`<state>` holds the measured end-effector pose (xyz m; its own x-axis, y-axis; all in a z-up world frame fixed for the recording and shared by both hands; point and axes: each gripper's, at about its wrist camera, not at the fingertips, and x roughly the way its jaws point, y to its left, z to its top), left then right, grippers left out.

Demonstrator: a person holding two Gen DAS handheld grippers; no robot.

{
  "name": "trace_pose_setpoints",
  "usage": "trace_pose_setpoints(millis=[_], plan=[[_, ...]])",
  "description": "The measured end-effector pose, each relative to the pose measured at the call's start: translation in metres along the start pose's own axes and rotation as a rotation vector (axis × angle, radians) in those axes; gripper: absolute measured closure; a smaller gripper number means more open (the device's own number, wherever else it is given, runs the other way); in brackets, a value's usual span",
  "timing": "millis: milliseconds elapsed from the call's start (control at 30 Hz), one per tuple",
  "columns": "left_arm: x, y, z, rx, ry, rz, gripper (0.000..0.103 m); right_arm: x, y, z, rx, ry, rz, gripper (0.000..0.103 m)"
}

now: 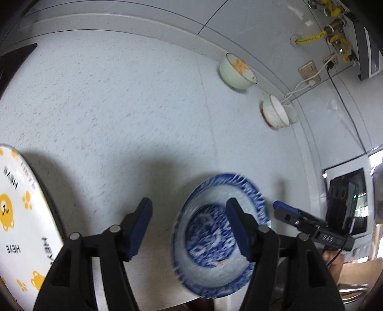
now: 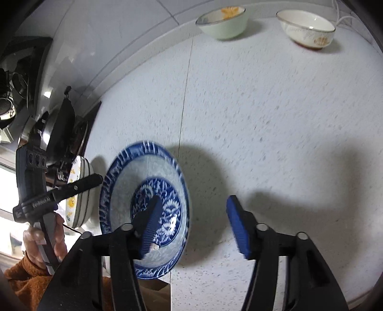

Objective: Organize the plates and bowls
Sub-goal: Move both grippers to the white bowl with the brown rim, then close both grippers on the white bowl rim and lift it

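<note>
A blue-and-white patterned plate (image 1: 210,258) lies on the white speckled counter near its front edge; it also shows in the right wrist view (image 2: 119,191). My left gripper (image 1: 189,210) is open, its right finger over the plate. My right gripper (image 2: 194,208) is open, its left finger over the plate's middle. A white plate with yellow bears (image 1: 16,227) lies at the left; in the right wrist view it shows as a stack edge (image 2: 79,198). A pale green bowl with orange flowers (image 1: 235,71) (image 2: 222,21) and a white gold-rimmed bowl (image 1: 275,114) (image 2: 308,28) stand by the back wall.
The counter (image 1: 119,107) stretches wide between the plates and bowls. Wall sockets with cables (image 1: 311,71) and yellow gas pipes (image 1: 335,28) are on the tiled wall. A pan and stove (image 2: 59,134) sit at the counter's left end.
</note>
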<state>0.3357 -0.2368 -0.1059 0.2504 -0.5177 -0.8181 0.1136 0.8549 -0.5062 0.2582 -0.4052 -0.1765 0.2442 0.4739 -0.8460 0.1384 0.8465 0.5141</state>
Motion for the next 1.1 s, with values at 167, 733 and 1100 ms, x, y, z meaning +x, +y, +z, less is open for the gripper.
trace_pose_setpoints(millis=[167, 733, 1100], plan=[[0.011, -0.04, 0.041, -0.032, 0.019, -0.097, 0.038, -0.024, -0.016, 0.024, 0.017, -0.065, 0.021, 0.025], [0.164, -0.184, 0.158, -0.063, 0.073, -0.147, 0.038, -0.088, -0.144, 0.188, 0.113, -0.227, -0.185, 0.018], [0.255, -0.226, 0.202, -0.039, 0.09, -0.018, 0.04, -0.039, -0.195, 0.243, 0.109, -0.103, -0.249, 0.055]])
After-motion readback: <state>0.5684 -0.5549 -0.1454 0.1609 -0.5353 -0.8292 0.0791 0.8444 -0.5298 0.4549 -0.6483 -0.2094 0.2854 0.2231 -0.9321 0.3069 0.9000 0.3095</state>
